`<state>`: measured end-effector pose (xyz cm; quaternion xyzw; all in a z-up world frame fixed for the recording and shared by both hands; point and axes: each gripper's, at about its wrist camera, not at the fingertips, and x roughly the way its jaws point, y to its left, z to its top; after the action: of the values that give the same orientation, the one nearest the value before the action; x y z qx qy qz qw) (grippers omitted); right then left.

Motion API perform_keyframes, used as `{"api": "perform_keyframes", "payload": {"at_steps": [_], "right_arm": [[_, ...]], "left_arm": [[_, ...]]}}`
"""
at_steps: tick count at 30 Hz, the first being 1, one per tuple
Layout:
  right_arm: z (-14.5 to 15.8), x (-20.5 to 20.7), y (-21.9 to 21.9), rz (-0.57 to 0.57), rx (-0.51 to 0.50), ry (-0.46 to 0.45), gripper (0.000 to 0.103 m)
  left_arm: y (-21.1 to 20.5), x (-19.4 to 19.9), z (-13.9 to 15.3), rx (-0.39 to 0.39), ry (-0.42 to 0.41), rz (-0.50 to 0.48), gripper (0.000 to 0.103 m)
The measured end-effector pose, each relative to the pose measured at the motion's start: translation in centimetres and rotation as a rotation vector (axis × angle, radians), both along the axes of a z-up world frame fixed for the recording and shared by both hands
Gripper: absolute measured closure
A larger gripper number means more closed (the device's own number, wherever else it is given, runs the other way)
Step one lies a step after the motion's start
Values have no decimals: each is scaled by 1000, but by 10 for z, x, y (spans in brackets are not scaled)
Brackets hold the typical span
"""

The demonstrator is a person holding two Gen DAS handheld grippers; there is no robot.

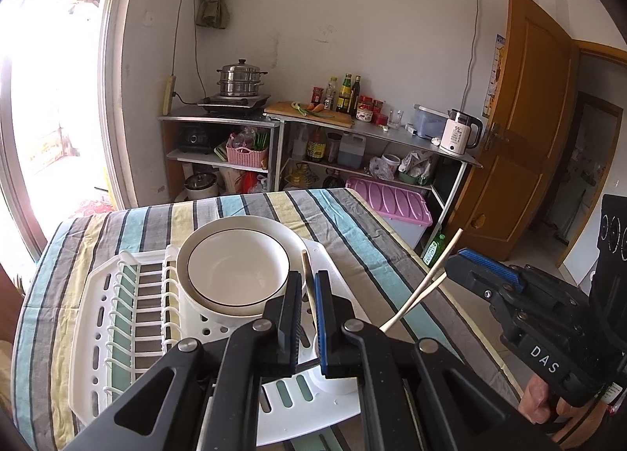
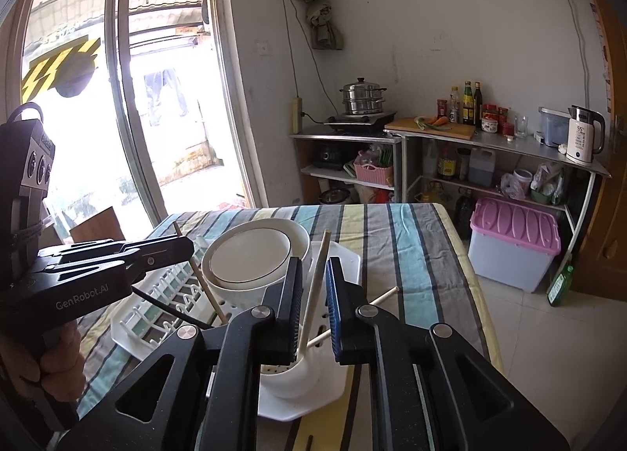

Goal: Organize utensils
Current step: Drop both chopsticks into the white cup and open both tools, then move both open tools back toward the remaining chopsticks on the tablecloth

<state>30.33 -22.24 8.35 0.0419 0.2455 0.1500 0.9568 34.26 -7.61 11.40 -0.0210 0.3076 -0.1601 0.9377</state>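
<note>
A white dish rack (image 1: 117, 317) on the striped table holds stacked white bowls (image 1: 235, 266) and a white utensil cup (image 2: 294, 376) at its near corner. My left gripper (image 1: 307, 294) is shut on one wooden chopstick (image 1: 307, 278), held upright beside the bowls; it also shows in the right wrist view (image 2: 205, 282). My right gripper (image 2: 313, 286) has its jaws narrowly apart around two pale chopsticks (image 2: 315, 294) that stand tilted in the cup. In the left wrist view the right gripper (image 1: 450, 270) is at those chopsticks (image 1: 435, 278).
The striped tablecloth (image 1: 352, 223) covers the table; its right edge drops to a tiled floor. A purple-lidded storage bin (image 2: 513, 243) and a green bottle (image 2: 560, 286) stand on the floor. Metal shelves with a kettle, bottles and a steamer pot line the far wall.
</note>
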Motion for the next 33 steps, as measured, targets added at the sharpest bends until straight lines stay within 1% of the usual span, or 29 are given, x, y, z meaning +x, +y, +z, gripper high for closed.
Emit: {"api": "perform_keyframes", "payload": {"at_steps": [9,15,18,22,25,33], "right_arm": [[6,-32,-5,4,13,-29,88],[2,-66,-11,12,34,-36,87],[-4,-86,-12,9,41,-31,86],[-17,-111,-10,19,41,-12,85],[-28,-129,-7,33,36,9,85],[-58,-164,-1,45,42,88,85]], "left_arm": [[12,-42,9,4,-48,5,96],[29,-94,3,18,-89,10,96],[40,-118,-8,29,-90,34,96],[53,-147,-30,22,-55,58,95],[58,-167,-47,52,-36,74,95],[60,-210,-86,95,29,75,95]]}}
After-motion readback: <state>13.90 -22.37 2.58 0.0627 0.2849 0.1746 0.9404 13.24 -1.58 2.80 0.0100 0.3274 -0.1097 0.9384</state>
